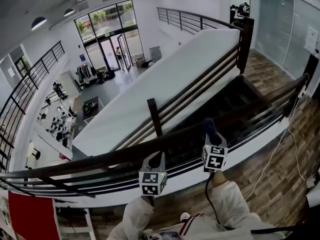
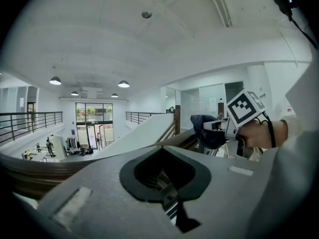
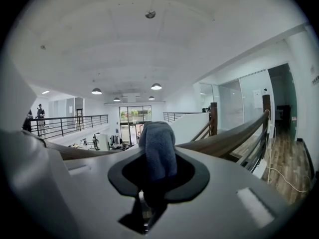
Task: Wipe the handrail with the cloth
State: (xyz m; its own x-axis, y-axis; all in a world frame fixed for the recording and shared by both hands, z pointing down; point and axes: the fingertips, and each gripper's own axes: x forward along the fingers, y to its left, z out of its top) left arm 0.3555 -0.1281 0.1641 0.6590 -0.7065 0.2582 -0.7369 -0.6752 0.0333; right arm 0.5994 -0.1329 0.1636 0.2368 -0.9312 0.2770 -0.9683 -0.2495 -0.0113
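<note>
Dark brown wood makes up the long curved handrail [image 1: 100,160], which crosses in front of me from low left to high right. I hold two grippers and there is one cloth.

My right gripper [image 1: 210,135] is clamped on the blue-grey terry cloth [image 1: 209,126]. From above, the bunched cloth sits on the top of the rail, though I cannot be sure it touches. Its own view shows what the head view hides: the cloth [image 3: 158,149] stands up out of the right gripper [image 3: 153,184], pinched low between the jaws, and the handrail [image 3: 227,139] sweeps away to the right.

My left gripper [image 1: 153,160] points across the rail further left, well apart from the cloth. Its view shows the left gripper [image 2: 167,185] with jaws together and nothing between them. Only this view shows my hand [image 2: 263,133] around the right gripper [image 2: 219,125], the cloth [image 2: 205,132] bulging ahead of it.

The head view alone shows both square-marker cubes, my two white sleeves [image 1: 227,201] and the wooden plank floor [image 1: 280,184]. Only the right gripper view shows a person [image 3: 40,112] on the far balcony.
</note>
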